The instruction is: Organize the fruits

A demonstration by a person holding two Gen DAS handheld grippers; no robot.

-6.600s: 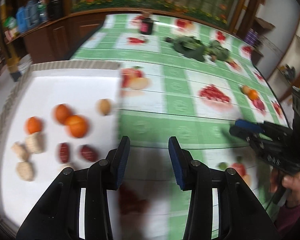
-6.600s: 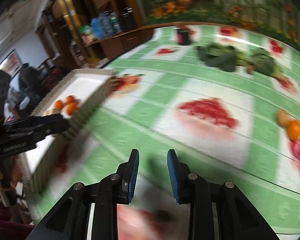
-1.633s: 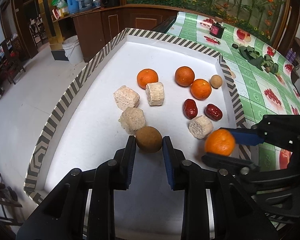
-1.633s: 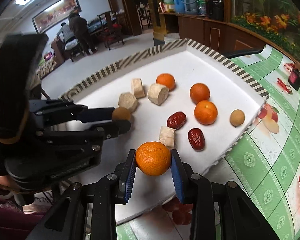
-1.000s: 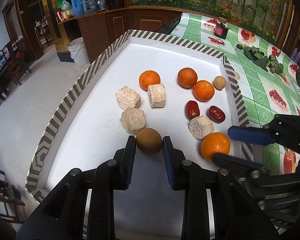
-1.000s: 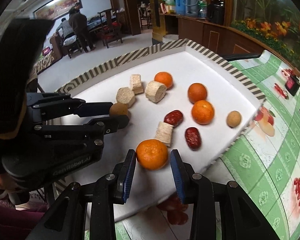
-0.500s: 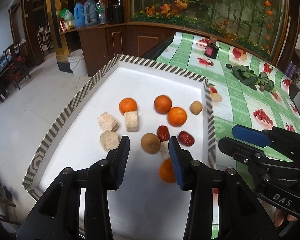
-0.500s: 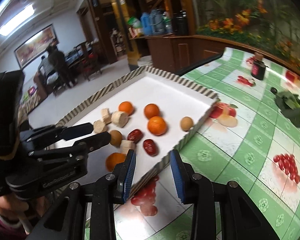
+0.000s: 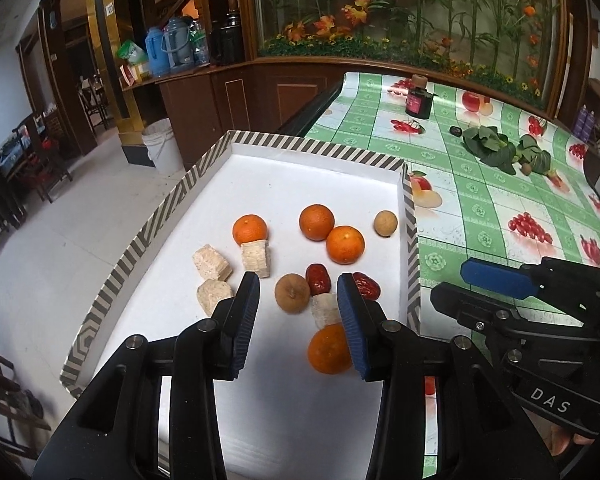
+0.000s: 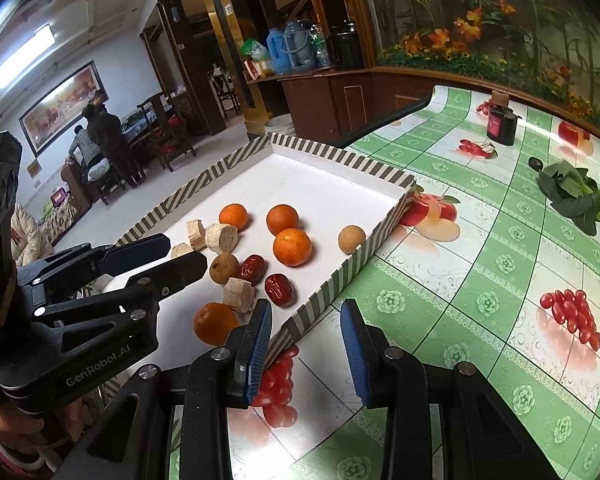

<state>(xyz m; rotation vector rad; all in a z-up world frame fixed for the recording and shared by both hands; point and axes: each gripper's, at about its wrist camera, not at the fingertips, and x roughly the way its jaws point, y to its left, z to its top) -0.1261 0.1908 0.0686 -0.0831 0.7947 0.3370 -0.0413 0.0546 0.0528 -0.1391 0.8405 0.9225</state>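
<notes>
Left tongs point(image 9: 298, 320) parted, empty, above white tray point(image 9: 320, 148). Right tongs point(image 10: 306, 334) parted, empty, over tray's near corner and green-check surface point(image 10: 480, 280). In tray: brown fruit point(image 9: 292, 293), four oranges, nearest point(image 9: 328, 349), two red dates point(image 10: 278, 289), corn chunks point(image 9: 211, 263), pale round fruit point(image 9: 385, 224). Leafy greens point(image 9: 496, 150) far on surface.

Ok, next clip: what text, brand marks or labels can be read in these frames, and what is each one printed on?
"DAS": on the right gripper body, seen from the left wrist view.
"GenRobot.AI": on the left gripper body, seen from the right wrist view.
Label on the dark red jar on the tablecloth: too small to read.
Packets on the wooden counter: print too blurred to read.
</notes>
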